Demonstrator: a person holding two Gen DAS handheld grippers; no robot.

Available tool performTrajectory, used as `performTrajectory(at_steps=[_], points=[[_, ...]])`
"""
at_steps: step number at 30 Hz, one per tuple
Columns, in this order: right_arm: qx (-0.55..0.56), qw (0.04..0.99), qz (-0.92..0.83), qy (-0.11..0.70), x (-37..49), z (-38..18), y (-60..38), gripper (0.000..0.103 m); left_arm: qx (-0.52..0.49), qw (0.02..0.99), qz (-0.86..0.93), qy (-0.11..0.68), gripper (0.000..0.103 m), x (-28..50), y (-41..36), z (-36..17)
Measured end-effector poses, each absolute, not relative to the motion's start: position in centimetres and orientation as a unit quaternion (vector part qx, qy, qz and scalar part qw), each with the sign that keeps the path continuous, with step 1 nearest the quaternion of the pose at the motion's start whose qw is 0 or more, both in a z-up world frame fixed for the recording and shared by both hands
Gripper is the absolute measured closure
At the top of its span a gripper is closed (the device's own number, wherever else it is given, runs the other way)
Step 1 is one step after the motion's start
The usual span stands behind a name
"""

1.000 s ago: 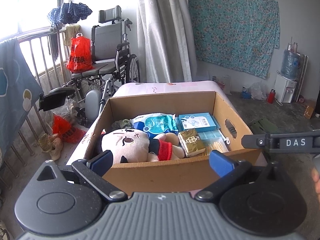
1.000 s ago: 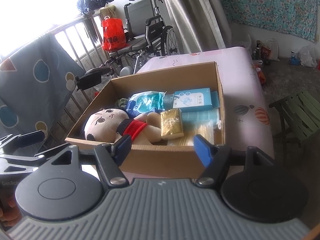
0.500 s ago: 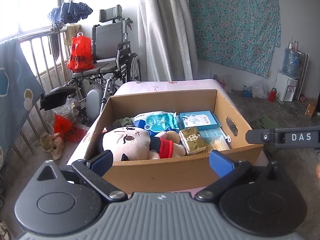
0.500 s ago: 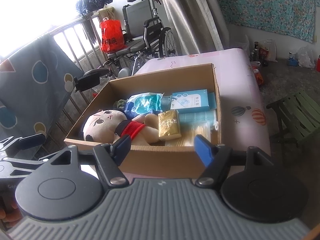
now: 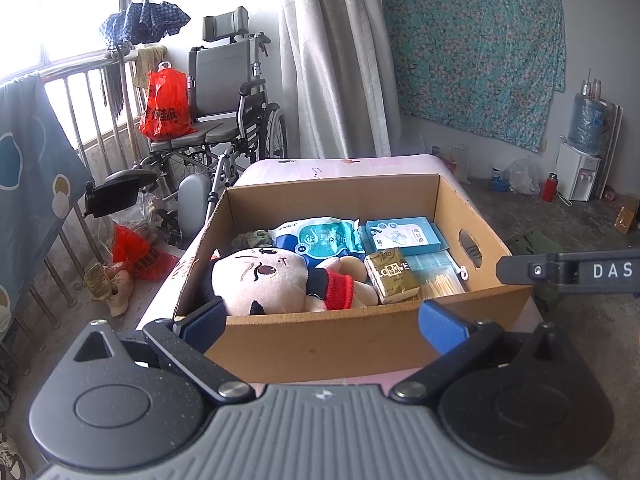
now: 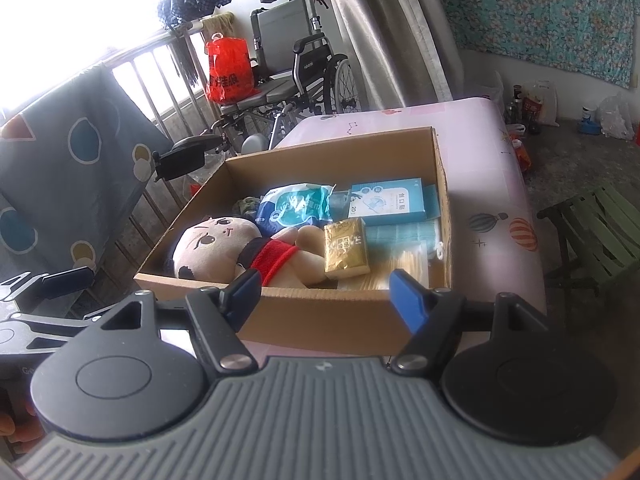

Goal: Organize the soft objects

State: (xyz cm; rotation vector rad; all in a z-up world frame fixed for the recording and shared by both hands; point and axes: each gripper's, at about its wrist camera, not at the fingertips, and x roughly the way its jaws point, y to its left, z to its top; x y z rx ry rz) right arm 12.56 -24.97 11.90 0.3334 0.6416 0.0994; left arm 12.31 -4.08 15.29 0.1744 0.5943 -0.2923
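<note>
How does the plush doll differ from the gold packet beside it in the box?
The plush doll is rounded, pale-faced with a red band, and lies along the left half of the cardboard box; the gold packet is flat, rectangular and shiny with printed text. The doll is much the larger. The packet sits nearer the middle, against the doll's legs. Both lie inside the box, ungripped.

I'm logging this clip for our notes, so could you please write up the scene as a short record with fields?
setting: cardboard box on a pink-covered surface
soft items in box: plush doll, blue wipes pack
other items in box: gold tissue pack, blue carton, cotton swabs
left gripper: open, empty, short of the box's near wall
right gripper: open, empty, short of the box's near wall
progress: nothing grasped yet
</note>
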Motion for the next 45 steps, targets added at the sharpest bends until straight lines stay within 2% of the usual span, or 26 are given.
performTrajectory(at_steps=[45], points=[[0.165, 0.932, 0.053, 0.319, 12.2, 11.65, -25.09, 0.03, 0.096, 0.94, -0.148, 0.292, 0.0, 12.25, -4.54, 15.01]])
